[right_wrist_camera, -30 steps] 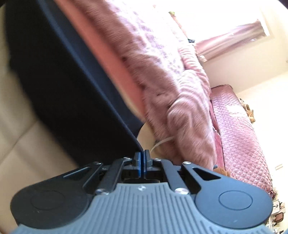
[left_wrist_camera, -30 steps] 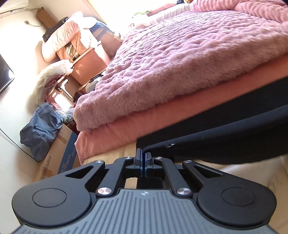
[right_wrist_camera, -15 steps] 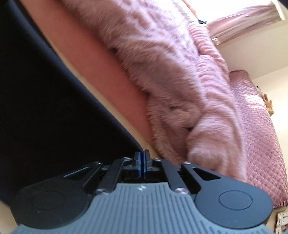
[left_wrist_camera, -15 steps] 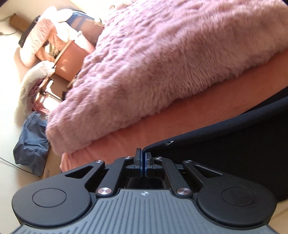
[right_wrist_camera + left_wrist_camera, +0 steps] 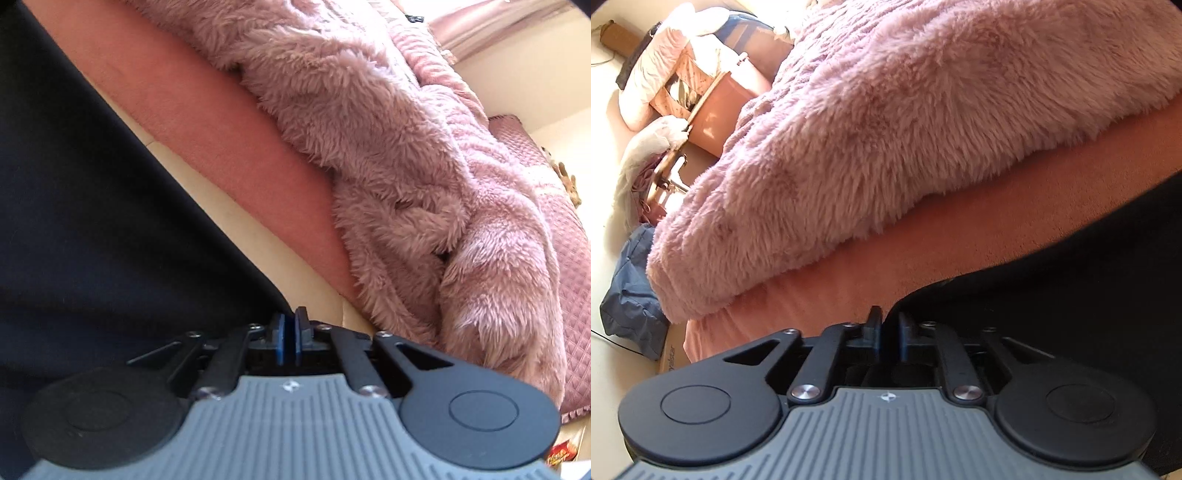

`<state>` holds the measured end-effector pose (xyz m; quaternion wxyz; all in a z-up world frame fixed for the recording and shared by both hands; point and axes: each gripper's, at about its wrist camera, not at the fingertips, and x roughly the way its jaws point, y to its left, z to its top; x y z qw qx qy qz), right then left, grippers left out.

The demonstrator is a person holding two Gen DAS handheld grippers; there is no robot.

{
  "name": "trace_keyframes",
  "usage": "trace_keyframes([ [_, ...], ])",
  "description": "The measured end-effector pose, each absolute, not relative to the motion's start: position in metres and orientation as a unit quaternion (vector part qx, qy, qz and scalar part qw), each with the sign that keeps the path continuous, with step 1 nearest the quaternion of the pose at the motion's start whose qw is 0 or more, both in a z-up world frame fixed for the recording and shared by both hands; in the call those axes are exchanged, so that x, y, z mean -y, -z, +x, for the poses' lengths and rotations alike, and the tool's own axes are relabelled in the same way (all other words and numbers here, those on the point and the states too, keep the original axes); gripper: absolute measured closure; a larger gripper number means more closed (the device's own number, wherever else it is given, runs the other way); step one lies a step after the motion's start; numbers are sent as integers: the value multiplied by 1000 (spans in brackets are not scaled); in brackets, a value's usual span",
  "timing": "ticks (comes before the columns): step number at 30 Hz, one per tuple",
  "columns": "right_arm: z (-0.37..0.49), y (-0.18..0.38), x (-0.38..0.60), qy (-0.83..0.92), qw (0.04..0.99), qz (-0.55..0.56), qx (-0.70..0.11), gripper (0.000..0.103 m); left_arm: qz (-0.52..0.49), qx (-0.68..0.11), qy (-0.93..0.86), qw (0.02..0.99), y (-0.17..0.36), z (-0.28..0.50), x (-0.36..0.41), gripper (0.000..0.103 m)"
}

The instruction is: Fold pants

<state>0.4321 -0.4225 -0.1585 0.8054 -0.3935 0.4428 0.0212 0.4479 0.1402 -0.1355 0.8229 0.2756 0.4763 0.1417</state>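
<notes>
Left gripper jaws slightly parted at the dark pants edge, lower right of frame, right gripper jaws narrowly parted beside pants at left, fluffy pink blanket above

1. The left gripper is held low and level, its fingers parted by a small gap.
2. The right gripper is tilted, its blue-padded fingers slightly apart.

left gripper: jaws slightly parted | pants: corner at tips | fluffy blanket behind
</notes>
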Motion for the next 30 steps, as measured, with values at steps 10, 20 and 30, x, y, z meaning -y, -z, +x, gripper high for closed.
trace_keyframes([
  [10, 374, 95, 431, 30, 892, -252, -374, 46, 165, -395, -100, 898, 67, 390, -129, 43],
  [20, 224, 104, 537, 148, 892, 278, -325, 52, 36, -453, -17, 891, 91, 344, -96, 70],
  [30, 216, 164, 586, 166, 806, 511, -248, 55, 33, -500, -42, 865, 118, 352, -98, 81],
])
